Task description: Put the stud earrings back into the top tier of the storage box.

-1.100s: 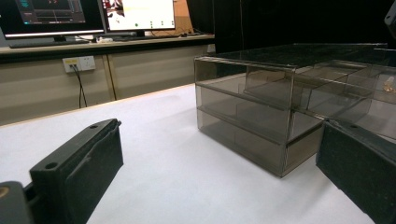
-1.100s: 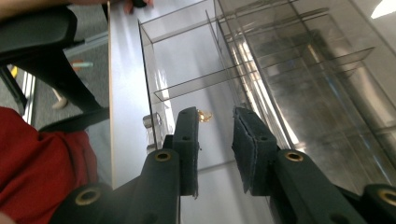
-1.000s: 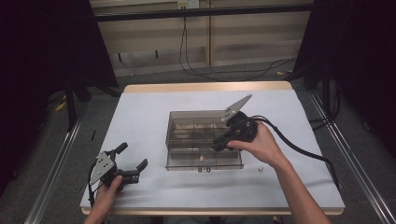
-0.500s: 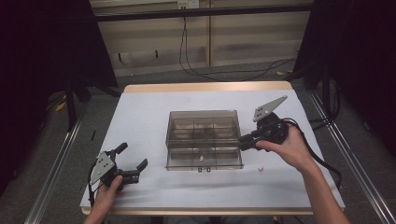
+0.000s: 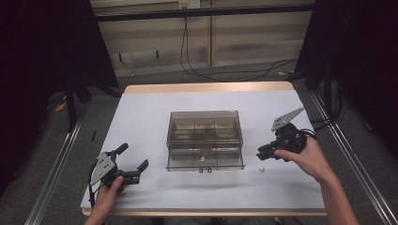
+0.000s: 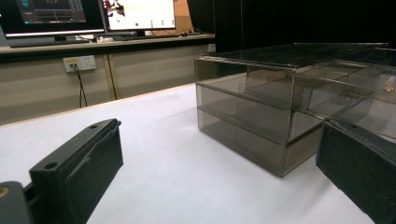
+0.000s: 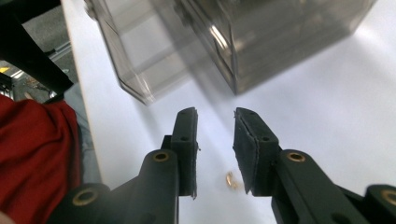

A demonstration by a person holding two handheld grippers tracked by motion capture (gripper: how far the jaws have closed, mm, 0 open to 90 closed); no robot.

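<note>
Your right gripper [image 5: 263, 154] hovers over a small brass-coloured piece [image 5: 262, 168] on the white surface [image 5: 145, 112], jaws slightly parted and empty. That piece lies just right of the smoky plastic compartment box [image 5: 205, 139]. Your left gripper [image 5: 133, 164] rests near the front left, jaws spread wide.

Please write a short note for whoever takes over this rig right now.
Left gripper: open, resting on the table left of the smoky clear drawer box, holding nothing.
Right gripper: jaws partly open, empty, poised right above a small tan piece lying on the table right of the box.
Box: bottom drawer pulled out a little, another small piece inside.
Left to do, probably: pick up the loose piece, place it in the drawer and shut it.
</note>
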